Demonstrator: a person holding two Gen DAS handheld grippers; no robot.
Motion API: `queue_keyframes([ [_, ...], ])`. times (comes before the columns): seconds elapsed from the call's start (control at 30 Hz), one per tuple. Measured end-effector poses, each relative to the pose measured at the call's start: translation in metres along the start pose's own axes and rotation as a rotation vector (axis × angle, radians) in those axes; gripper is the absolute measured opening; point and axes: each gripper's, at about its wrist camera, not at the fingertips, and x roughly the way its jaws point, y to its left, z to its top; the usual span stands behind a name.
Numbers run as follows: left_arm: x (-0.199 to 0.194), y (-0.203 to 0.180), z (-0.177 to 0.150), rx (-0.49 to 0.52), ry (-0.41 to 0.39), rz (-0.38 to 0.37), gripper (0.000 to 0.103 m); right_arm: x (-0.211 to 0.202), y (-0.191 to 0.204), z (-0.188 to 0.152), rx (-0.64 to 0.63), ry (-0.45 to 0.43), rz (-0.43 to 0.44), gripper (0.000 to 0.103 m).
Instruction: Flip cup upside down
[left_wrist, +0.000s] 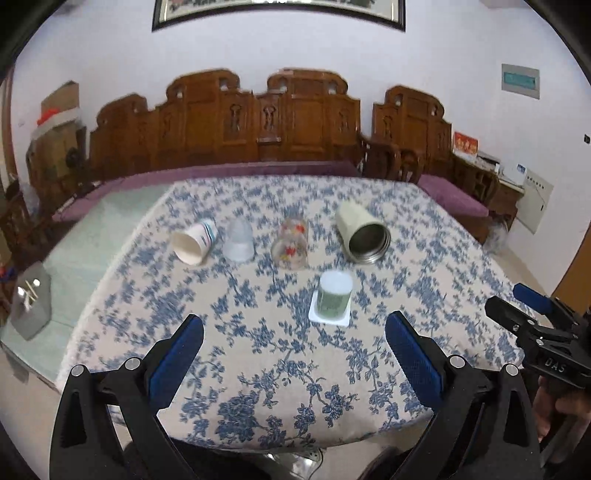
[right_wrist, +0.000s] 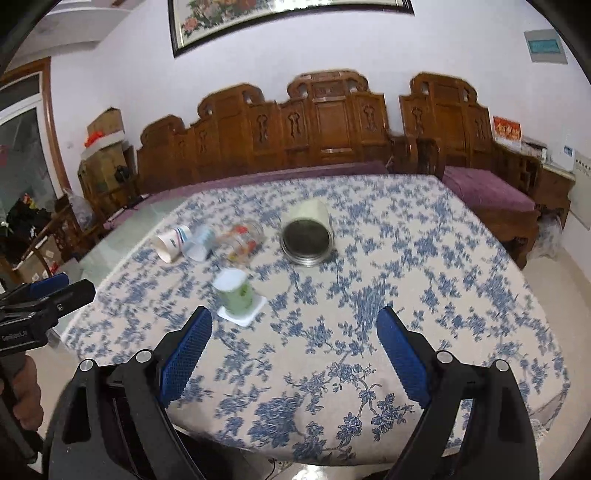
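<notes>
A green cup (left_wrist: 334, 297) stands upside down on a white square coaster (left_wrist: 330, 314) on the floral table; it also shows in the right wrist view (right_wrist: 236, 293). Behind it lie a paper cup (left_wrist: 194, 242), a clear plastic cup (left_wrist: 239, 240), a patterned glass (left_wrist: 290, 242) and a cream metal-lined cup (left_wrist: 364, 232), all on their sides. My left gripper (left_wrist: 293, 350) is open and empty, short of the green cup. My right gripper (right_wrist: 293, 345) is open and empty, to the right of that cup. The cream cup's mouth faces the right wrist camera (right_wrist: 308, 236).
The table wears a blue floral cloth (left_wrist: 288, 369). Carved wooden benches (left_wrist: 258, 122) with purple cushions stand behind it. A grey holder (left_wrist: 31, 306) sits on the pale green surface at the left. The right gripper (left_wrist: 543, 325) shows at the left wrist view's right edge.
</notes>
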Motion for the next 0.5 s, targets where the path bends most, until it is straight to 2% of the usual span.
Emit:
queue_keyframes([
  [0.27,-0.049,-0.006,0.011,0.015,-0.090,0.023,0.095,-0.058,0.018,0.028,-0.057,-0.126,-0.003,0.092],
  [0.5,-0.065,-0.010,0.012,0.010,-0.123,0.030,0.095,-0.079,0.020,0.035,-0.057,-0.166,0.000,0.092],
])
